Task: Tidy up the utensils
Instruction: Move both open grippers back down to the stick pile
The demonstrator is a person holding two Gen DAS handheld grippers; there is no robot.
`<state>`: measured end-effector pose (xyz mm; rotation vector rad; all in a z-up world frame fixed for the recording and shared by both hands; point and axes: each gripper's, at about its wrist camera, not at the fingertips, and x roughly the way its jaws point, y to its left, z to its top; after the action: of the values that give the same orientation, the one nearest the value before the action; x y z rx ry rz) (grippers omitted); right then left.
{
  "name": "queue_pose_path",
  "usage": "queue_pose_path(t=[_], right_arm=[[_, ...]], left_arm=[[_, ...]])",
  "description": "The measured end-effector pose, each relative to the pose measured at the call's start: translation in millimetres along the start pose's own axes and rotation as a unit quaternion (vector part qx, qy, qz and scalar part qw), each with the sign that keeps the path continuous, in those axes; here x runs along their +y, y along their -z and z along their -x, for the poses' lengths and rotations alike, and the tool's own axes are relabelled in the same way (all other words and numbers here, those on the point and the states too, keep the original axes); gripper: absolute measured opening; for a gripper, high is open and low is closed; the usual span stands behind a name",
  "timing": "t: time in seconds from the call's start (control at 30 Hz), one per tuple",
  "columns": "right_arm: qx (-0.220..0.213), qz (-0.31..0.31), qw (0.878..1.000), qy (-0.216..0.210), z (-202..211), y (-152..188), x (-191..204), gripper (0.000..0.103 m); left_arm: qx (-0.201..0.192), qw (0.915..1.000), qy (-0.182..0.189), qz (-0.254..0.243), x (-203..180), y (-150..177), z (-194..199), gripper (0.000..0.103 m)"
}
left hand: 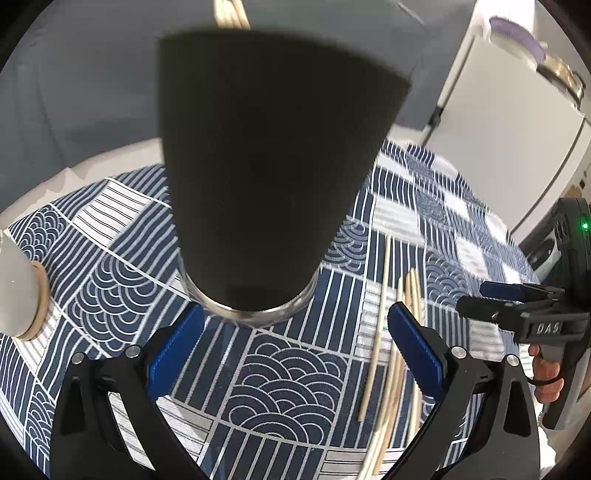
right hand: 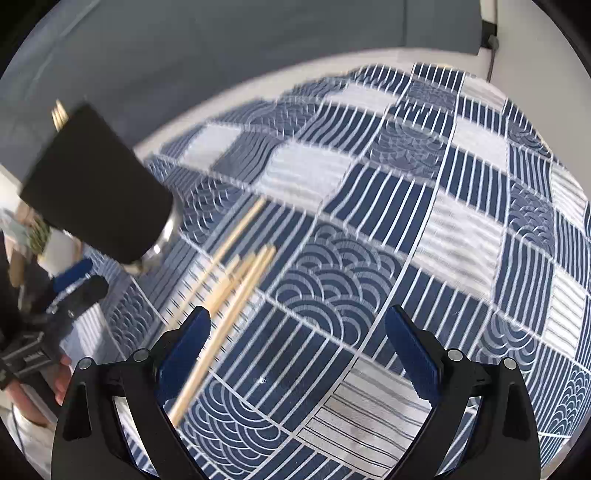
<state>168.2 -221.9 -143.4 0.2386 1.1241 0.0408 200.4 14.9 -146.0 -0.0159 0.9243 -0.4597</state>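
Observation:
A tall black utensil cup with a metal base stands on the blue patterned tablecloth; chopstick tips stick out of its top. My left gripper is open and empty just in front of the cup's base. Several loose wooden chopsticks lie on the cloth by its right finger. In the right wrist view the cup is at the left and the loose chopsticks lie by the left finger. My right gripper is open and empty above the cloth; it also shows in the left wrist view.
A white object with a wooden rim sits at the left edge of the table. A grey sofa is behind the table, white cabinets to the right. The cloth stretches right of the chopsticks.

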Motion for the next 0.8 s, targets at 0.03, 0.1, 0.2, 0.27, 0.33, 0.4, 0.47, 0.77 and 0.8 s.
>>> queue_pose_path(t=[0.03, 0.1, 0.2, 0.27, 0.33, 0.4, 0.47, 0.77, 0.8], right_arm=[[0.005, 0.004, 1.000, 0.004, -4.9, 2.1, 1.4, 0.091], [0.008, 0.003, 1.000, 0.009, -12.0, 4.4, 2.1, 0.091], [0.003, -0.011, 1.000, 0.010, -16.7, 5.2, 1.5, 0.093], [0.000, -0.009, 1.000, 0.018, -19.3, 4.2, 4.4, 0.093], [-0.004, 0.002, 0.999, 0.037, -22.3, 4.2, 9.4, 0.093], [-0.009, 0.020, 0.998, 0.063, -25.4, 4.8, 15.8, 0.093], [-0.019, 0.028, 0.997, 0.074, -27.0, 7.6, 19.5, 0.095], [-0.010, -0.013, 0.995, 0.094, -25.3, 7.2, 18.6, 0.096], [-0.007, -0.016, 0.995, 0.095, -25.0, 8.3, 19.2, 0.096]], left_arm=[[0.004, 1.0000, 0.000, -0.004, -0.6, 1.1, -2.7, 0.097], [0.010, 0.9999, 0.001, -0.008, -2.5, 2.9, -8.2, 0.097], [0.023, 0.9994, -0.001, -0.024, -6.2, 5.3, -15.7, 0.097], [0.036, 0.9987, -0.008, -0.036, -9.4, 5.9, -21.8, 0.097], [0.046, 0.9978, -0.012, -0.047, -12.3, 6.5, -29.2, 0.097], [0.055, 0.9968, -0.019, -0.055, -14.6, 7.6, -35.7, 0.097], [0.064, 0.9955, -0.024, -0.066, -17.1, 9.8, -42.1, 0.097], [0.084, 0.9919, -0.033, -0.089, -23.5, 8.0, -50.9, 0.097], [0.087, 0.9918, -0.033, -0.089, -22.5, 7.5, -50.5, 0.097]])
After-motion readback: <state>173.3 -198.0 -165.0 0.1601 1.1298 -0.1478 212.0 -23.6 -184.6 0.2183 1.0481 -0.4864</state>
